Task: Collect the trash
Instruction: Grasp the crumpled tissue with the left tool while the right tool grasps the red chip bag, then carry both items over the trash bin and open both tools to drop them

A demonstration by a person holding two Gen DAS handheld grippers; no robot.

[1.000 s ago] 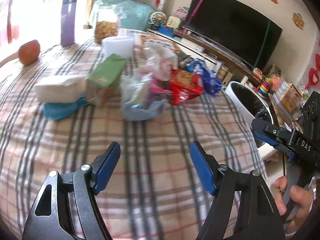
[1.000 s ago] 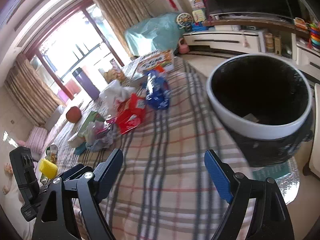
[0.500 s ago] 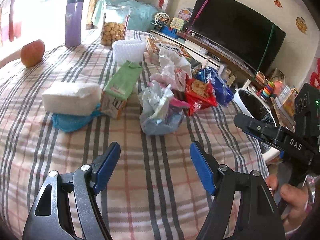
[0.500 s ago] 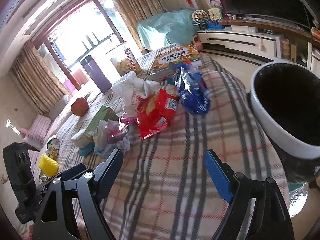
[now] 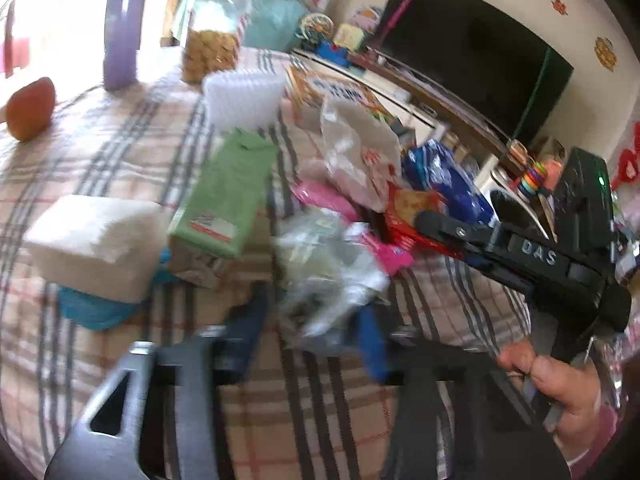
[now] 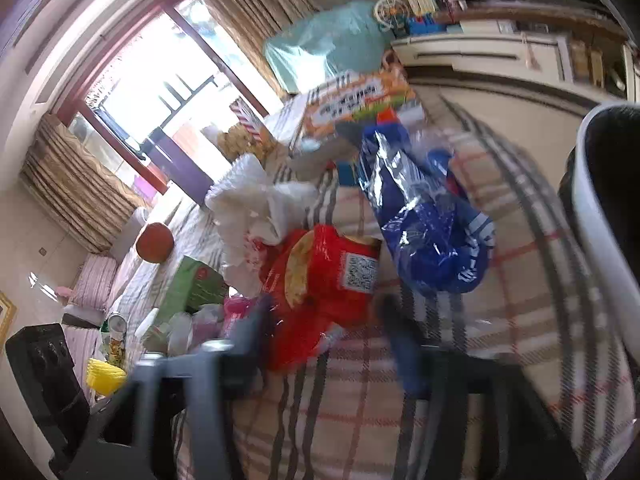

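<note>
Low in the left wrist frame, the left gripper (image 5: 310, 326) is closing its blurred jaws around a crumpled clear plastic bag (image 5: 328, 272) on the plaid tablecloth (image 5: 120, 160); contact unclear. Likewise the right gripper (image 6: 326, 330) is closing on the red snack bag (image 6: 320, 276) at centre. Beyond lies a blue wrapper (image 6: 428, 224); the white-rimmed bin (image 6: 600, 208) sits at right.

Both grippers have neared the trash pile: left gripper (image 5: 312, 332) closing around the clear bag (image 5: 328, 268), right gripper (image 6: 328, 332) closing around the red packet (image 6: 320, 292).
</note>
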